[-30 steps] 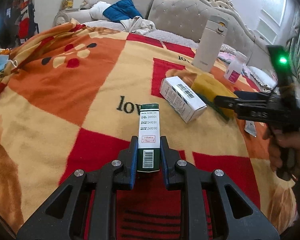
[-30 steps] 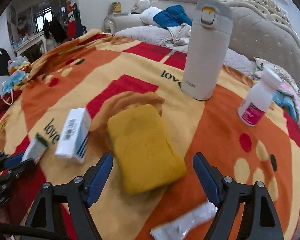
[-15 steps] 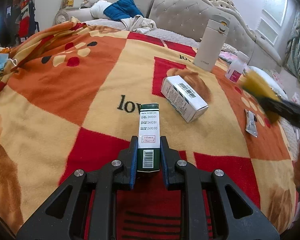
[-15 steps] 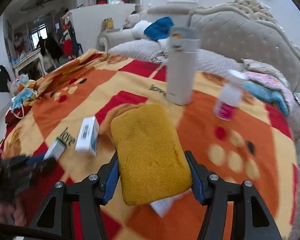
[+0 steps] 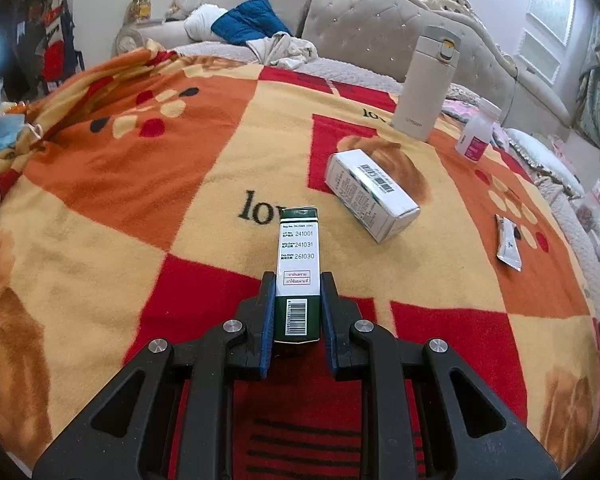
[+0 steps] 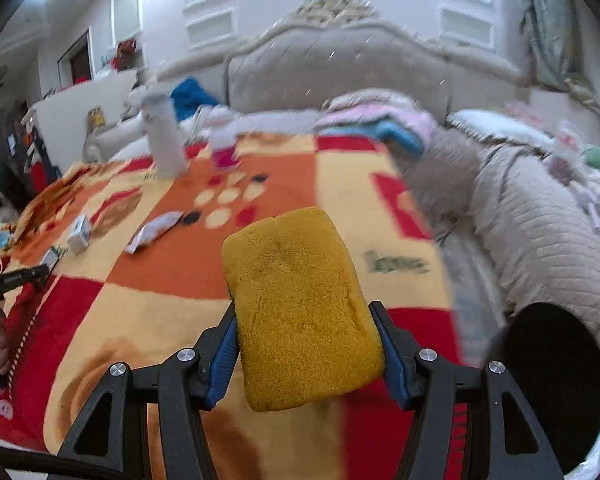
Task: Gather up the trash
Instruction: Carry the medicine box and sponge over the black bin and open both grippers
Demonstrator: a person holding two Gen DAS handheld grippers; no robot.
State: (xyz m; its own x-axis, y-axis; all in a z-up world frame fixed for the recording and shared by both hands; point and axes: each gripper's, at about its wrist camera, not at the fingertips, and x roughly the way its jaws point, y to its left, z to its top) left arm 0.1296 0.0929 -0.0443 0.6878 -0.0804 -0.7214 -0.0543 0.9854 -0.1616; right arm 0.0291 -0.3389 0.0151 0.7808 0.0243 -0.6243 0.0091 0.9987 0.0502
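While right claw (image 6: 306, 354) clamps thick yellow foam sponge (image 6: 300, 308), lifted clear of blanket at frame centre, likely for carry to bin, left claw (image 5: 298, 316) pinches slim green-white carton (image 5: 299, 276) by barcode end, lower centre.

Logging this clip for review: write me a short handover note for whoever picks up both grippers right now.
Left gripper: shut on the green carton, low over the blanket.
Right gripper: shut on the yellow sponge, lifted off the blanket; a dark round opening, maybe a bin, shows at lower right.
On the blanket: white box, sachet, flask, small bottle.
Done: carton and sponge picked up.
Left: drop both, then probably collect the box and sachet. Whether the flask and bottle count as trash I cannot tell.
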